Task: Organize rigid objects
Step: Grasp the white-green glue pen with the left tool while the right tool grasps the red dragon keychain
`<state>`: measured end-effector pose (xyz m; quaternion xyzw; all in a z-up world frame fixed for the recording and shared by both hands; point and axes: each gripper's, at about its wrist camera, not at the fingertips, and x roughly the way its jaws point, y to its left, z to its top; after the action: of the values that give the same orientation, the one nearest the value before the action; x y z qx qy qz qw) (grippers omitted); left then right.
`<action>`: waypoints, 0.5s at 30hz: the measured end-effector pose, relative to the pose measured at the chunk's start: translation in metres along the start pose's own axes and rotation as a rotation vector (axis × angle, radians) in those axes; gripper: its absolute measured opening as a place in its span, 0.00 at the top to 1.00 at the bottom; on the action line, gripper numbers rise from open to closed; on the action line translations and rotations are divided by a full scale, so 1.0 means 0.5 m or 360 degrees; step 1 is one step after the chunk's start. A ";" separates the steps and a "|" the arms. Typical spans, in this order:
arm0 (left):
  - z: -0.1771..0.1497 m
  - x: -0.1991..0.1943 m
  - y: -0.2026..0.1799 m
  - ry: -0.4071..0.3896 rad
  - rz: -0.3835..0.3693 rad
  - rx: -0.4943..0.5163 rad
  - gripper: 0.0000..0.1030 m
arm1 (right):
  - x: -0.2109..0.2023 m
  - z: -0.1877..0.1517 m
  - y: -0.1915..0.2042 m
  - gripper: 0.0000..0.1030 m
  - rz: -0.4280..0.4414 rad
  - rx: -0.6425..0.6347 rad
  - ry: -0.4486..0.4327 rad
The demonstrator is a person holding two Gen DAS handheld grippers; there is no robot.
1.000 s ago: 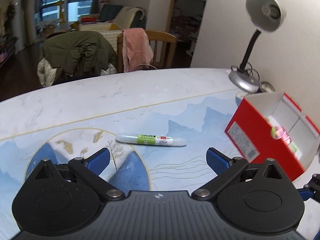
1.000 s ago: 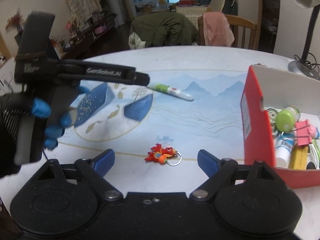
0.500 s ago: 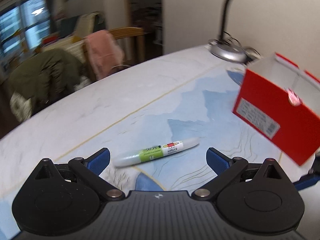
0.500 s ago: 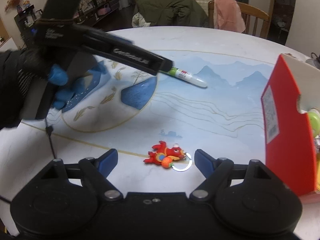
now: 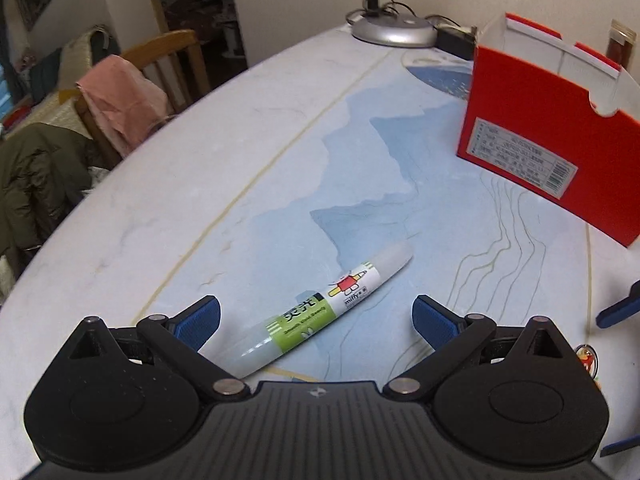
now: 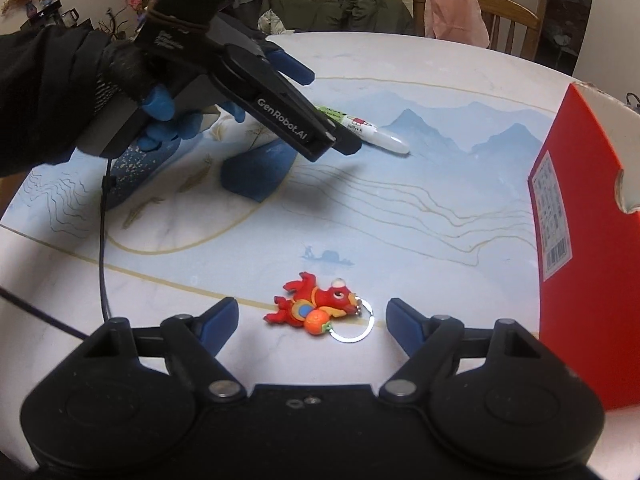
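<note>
A white pen (image 5: pixel 316 312) with a green label lies slanted on the painted table (image 5: pixel 240 160), between the blue pads of my left gripper (image 5: pixel 316 320), which stands open around it without touching. The same pen (image 6: pixel 380 136) shows in the right wrist view, past a gloved hand (image 6: pixel 60 92). A red dragon keychain (image 6: pixel 316 308) with a metal ring lies between the fingers of my right gripper (image 6: pixel 312 322). Its jaws are closing, and the pads stand clear of the keychain. The red box (image 5: pixel 540 140) stands upright to the right.
The red box (image 6: pixel 572 240) rises close on the right of my right gripper. A lamp base (image 5: pixel 394 32) and a black adapter (image 5: pixel 456 40) sit at the far table edge. Beyond the table are a chair with pink cloth (image 5: pixel 120 100) and a green jacket (image 5: pixel 32 184).
My left gripper has rolled and dropped toward the pen, which now lies between its fingers. My right gripper has sunk over the keychain and its jaws have narrowed.
</note>
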<state>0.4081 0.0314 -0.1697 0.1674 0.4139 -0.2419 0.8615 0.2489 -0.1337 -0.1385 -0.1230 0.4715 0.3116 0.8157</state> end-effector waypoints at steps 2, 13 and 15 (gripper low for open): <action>0.002 0.009 0.002 0.0005 0.0011 0.0024 0.00 | 0.006 -0.001 0.000 0.24 0.0005 -0.0008 -0.0001; 0.004 0.034 0.034 0.0004 -0.0080 -0.0029 0.05 | 0.034 -0.001 0.004 0.30 0.0000 -0.0119 0.0009; 0.002 0.033 0.036 -0.0003 -0.0102 -0.0047 0.12 | 0.035 -0.001 0.001 0.32 0.0001 -0.0118 0.0006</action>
<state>0.4279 0.0414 -0.1806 0.1412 0.4217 -0.2634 0.8561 0.2549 -0.1268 -0.1534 -0.1538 0.4611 0.3289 0.8097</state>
